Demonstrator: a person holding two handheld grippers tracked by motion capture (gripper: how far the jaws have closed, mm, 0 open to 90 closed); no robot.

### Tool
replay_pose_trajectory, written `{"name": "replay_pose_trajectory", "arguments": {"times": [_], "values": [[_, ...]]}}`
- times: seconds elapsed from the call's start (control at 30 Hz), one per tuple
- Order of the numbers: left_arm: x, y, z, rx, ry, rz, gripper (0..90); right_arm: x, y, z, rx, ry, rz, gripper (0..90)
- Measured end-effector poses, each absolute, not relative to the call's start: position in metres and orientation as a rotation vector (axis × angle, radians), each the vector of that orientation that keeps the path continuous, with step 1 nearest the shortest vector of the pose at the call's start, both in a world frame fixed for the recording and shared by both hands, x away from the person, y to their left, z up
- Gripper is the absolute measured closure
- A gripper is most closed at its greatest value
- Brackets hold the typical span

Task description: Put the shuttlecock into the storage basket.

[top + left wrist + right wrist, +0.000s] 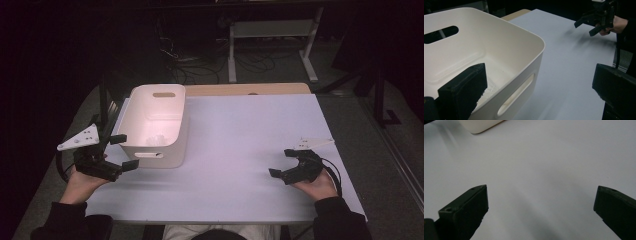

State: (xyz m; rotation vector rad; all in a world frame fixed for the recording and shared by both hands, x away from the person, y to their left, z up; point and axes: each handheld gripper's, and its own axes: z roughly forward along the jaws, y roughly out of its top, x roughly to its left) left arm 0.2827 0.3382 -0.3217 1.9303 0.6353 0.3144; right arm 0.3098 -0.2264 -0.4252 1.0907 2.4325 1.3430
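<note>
Left gripper (123,152): jaws spread wide, nothing held, poised at the near left corner of the white bin (156,125), one jaw over the rim, the other outside the near wall. Bin: upright at worktop (250,145) left side, long axis running away from the person, handle slots in both end walls, something pale inside, unidentifiable. Right gripper (282,162): wide open, empty, well apart over bare worktop; left hand judged nearer for any grasp

The room around me was dark. Behind my white surface (250,130), a grey floor (380,150) carried tangled cables (190,65) and a white metal frame (272,30).
</note>
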Motion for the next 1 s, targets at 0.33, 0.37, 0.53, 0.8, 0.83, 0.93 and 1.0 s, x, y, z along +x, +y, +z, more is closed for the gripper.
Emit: {"name": "replay_pose_trajectory", "arguments": {"times": [0.33,0.37,0.53,0.8,0.83,0.93,1.0], "values": [[0.273,0.340,-0.337,1.917,0.626,0.325,0.0,0.310,-0.227,-0.425,1.093,2.433,1.341,0.0],[0.272,0.341,-0.339,1.918,0.629,0.326,0.0,0.310,-0.227,-0.425,1.094,2.433,1.341,0.0],[0.267,0.341,-0.346,1.906,0.620,0.343,0.0,0.310,-0.226,-0.425,1.092,2.433,1.340,0.0],[0.259,0.342,-0.356,1.902,0.619,0.360,0.0,0.310,-0.227,-0.425,1.094,2.432,1.345,0.0],[0.259,0.342,-0.357,1.900,0.622,0.350,0.0,0.310,-0.227,-0.425,1.095,2.432,1.345,0.0],[0.259,0.343,-0.361,1.906,0.628,0.330,0.0,0.310,-0.227,-0.425,1.093,2.434,1.344,0.0],[0.259,0.343,-0.364,1.903,0.633,0.335,0.0,0.309,-0.227,-0.425,1.093,2.432,1.345,0.0]]}}
